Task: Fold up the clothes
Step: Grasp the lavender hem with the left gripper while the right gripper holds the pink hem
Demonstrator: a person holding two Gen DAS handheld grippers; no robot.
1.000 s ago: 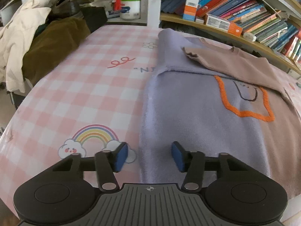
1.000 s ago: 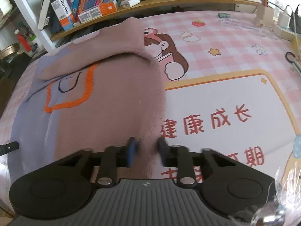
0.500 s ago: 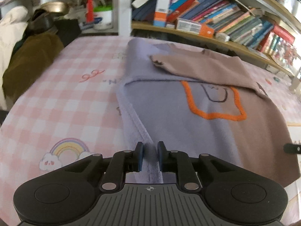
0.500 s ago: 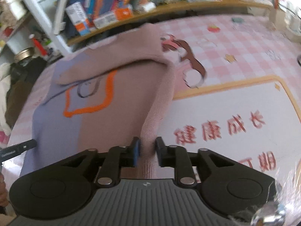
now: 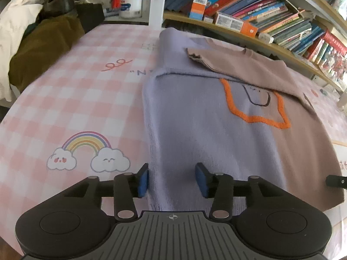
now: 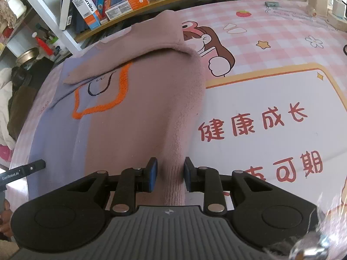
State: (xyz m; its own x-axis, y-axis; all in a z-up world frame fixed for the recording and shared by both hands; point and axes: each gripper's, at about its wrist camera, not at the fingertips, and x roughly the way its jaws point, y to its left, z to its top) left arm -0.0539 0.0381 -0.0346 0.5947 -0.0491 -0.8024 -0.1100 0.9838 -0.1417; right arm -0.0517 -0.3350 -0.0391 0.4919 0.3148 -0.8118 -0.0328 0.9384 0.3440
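Observation:
A lavender and mauve sweater [image 5: 206, 117] with an orange outline patch [image 5: 256, 108] lies flat on the pink checked table cover [image 5: 82, 91], both sleeves folded across its chest. My left gripper [image 5: 171, 179] is open over the lavender hem corner, a pad on each side of the edge. My right gripper [image 6: 169, 174] is open around the raised mauve side fold of the sweater [image 6: 138, 108], which runs between the pads without being pinched. The tip of the left gripper [image 6: 23, 170] shows at the left of the right wrist view.
Bookshelves [image 5: 271, 19] run along the far edge of the table. A pile of brown and cream clothes [image 5: 32, 36] sits at the far left. Printed cover with red characters [image 6: 260, 125] lies right of the sweater. Chargers and small items [image 6: 325, 6] stand at the far right.
Both grippers were shut on the sweater's hem corners half a second ago and have now opened. The lifted edges have dropped back towards the table.

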